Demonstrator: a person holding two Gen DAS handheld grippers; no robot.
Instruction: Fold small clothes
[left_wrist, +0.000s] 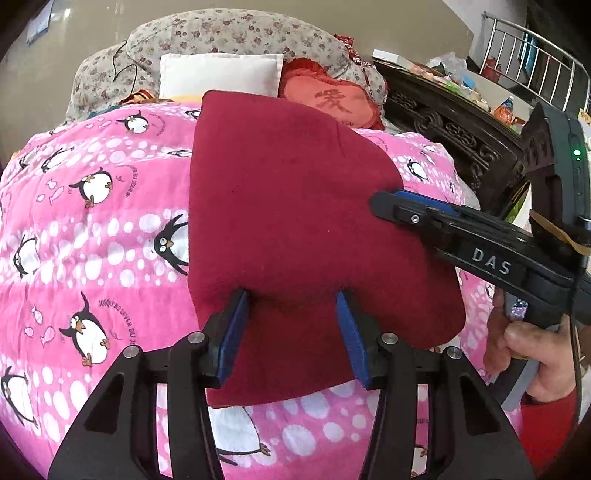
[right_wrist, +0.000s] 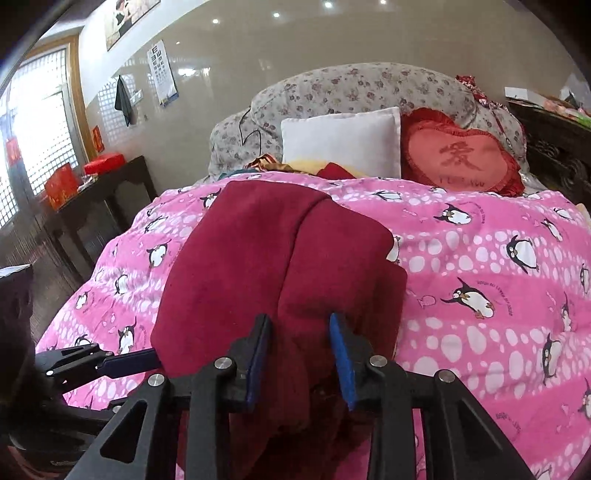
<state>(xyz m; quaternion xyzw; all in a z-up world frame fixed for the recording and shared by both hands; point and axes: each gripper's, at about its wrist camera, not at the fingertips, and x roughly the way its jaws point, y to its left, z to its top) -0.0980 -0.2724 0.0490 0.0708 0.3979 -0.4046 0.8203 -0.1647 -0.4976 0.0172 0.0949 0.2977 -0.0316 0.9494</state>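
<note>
Closest to the left wrist camera, the left gripper (left_wrist: 291, 295) has its 2 blue-padded fingers (left_wrist: 231, 336) spread apart, tips pressed into the near edge of the dark red cloth (left_wrist: 280, 206), with fabric between them but not pinched. That cloth lies folded on the pink penguin quilt (left_wrist: 92, 221), running from the near side up toward the pillows. To the right in the same view, the right gripper (left_wrist: 388, 206) comes in from the side, held by the person's hand (left_wrist: 532, 354); its tip rests on the cloth's right edge, and from there I cannot tell how its jaws stand. The right wrist view shows them parted, with bunched red fabric (right_wrist: 303, 332) lying between the pads and hanging below. Beyond the quilt sit a white pillow (right_wrist: 343, 144), then a red heart-shaped cushion (right_wrist: 461, 155), both against a flowered headboard cover (right_wrist: 351, 88).
</note>
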